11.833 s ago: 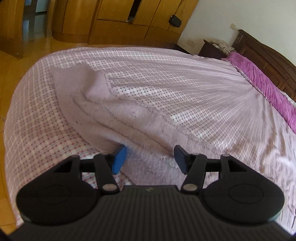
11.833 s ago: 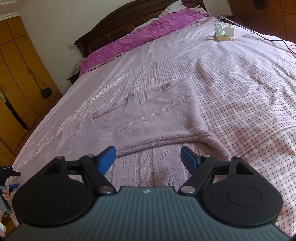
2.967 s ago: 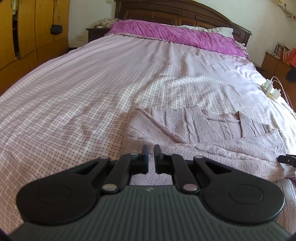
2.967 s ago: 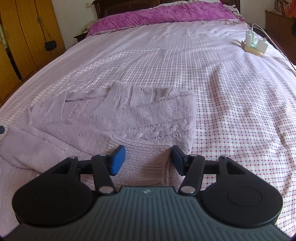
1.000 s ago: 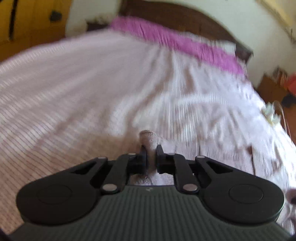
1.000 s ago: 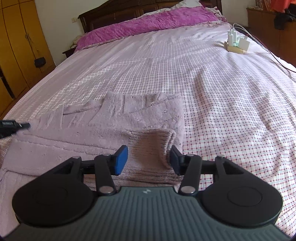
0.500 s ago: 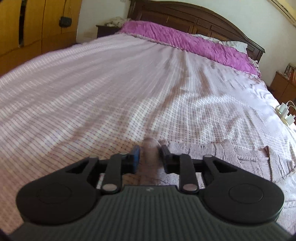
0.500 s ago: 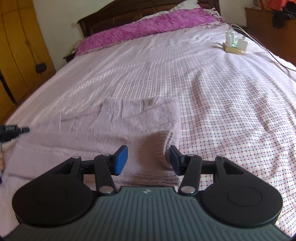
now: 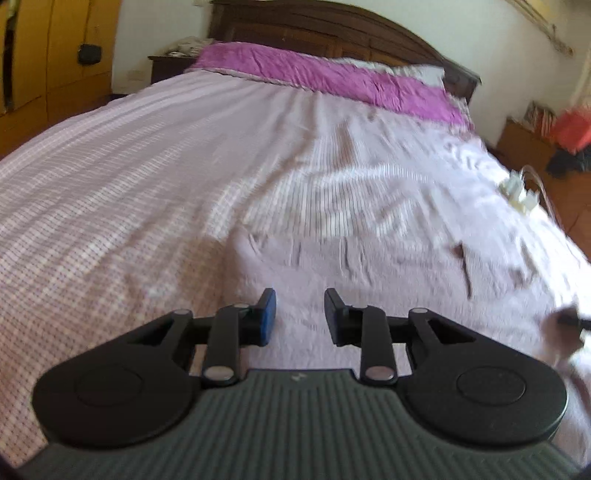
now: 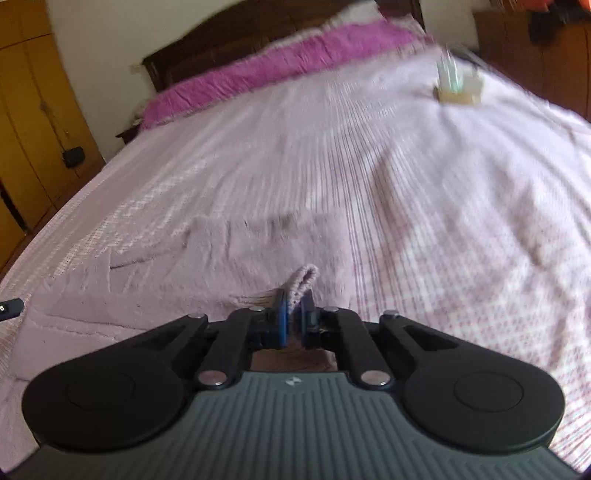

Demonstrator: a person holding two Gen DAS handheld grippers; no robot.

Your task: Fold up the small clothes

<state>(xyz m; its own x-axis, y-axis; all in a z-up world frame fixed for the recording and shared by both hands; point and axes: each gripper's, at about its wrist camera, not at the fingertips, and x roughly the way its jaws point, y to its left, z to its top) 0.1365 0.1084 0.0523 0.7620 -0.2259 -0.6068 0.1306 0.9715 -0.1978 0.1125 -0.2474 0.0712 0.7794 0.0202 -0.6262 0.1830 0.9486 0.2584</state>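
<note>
Since half a second ago, the two grippers are swapping roles: the left gripper, earlier nearly closed around a fold of the lilac knitted sweater, is now standing with its fingers spread and nothing between them, while the right gripper, earlier spread over a rolled sleeve end, is now pressing its blue pads together on a fold of the sweater. A loop of knit is sticking up just past the fingertips of that gripper.

The left gripper is pointing along the bed towards the headboard, low over the near part of the garment. The right gripper is likewise being held low and level, aimed up the bed, at the sweater's near right edge.

The sweater is lying partly folded on the checked bedspread, towards the foot of the bed. A magenta blanket is lying across the head end, and a charger block is sitting at the right side. Both views are blurring with motion.
</note>
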